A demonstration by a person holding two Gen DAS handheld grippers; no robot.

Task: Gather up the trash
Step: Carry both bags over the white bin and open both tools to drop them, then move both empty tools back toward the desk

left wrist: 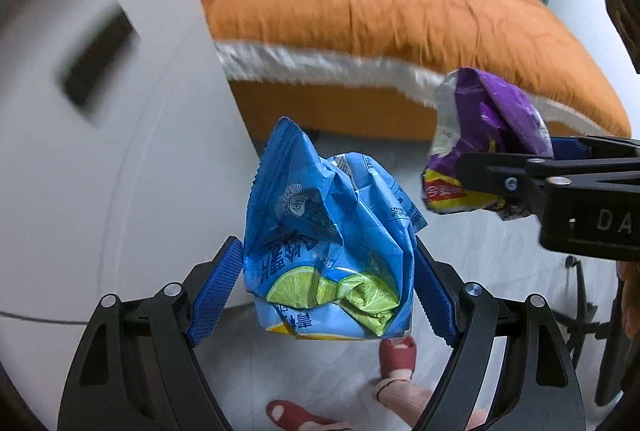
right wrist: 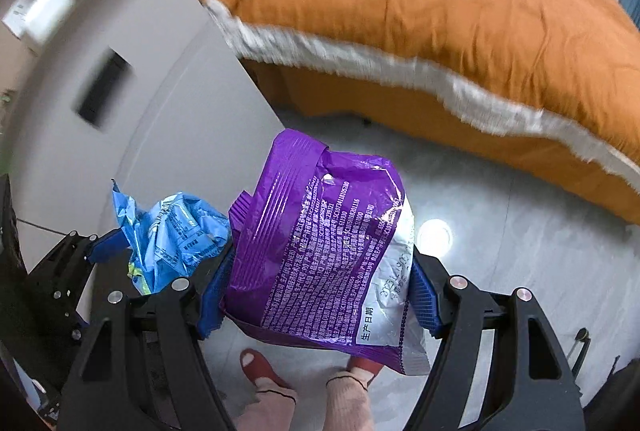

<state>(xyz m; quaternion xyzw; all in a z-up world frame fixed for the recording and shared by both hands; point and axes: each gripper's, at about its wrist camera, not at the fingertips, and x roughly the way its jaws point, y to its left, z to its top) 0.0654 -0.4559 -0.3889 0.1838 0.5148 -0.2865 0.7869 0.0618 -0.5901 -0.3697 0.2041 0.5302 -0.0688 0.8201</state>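
Note:
A crumpled blue snack bag (left wrist: pixel 328 243) with lime pictures hangs in the air, and my left gripper (left wrist: pixel 324 291) is shut on it, blue pads pressing both sides. A crumpled purple snack bag (right wrist: pixel 324 255) with a silver-white corner is clamped in my right gripper (right wrist: pixel 320 283). In the left wrist view the purple bag (left wrist: pixel 488 135) and the right gripper (left wrist: pixel 504 183) show at the right, side on. In the right wrist view the blue bag (right wrist: pixel 172 235) and the left gripper (right wrist: pixel 160 251) show at the lower left. Both grippers point steeply down over the floor.
A bed with an orange cover (left wrist: pixel 400 3) and a white fringe stands ahead. A white cabinet (left wrist: pixel 100 111) with a dark slot is at the left. A person's feet in red slippers (right wrist: pixel 260 367) stand on the pale floor (right wrist: pixel 520 251) below. A dark stand base (left wrist: pixel 580 311) is at the right.

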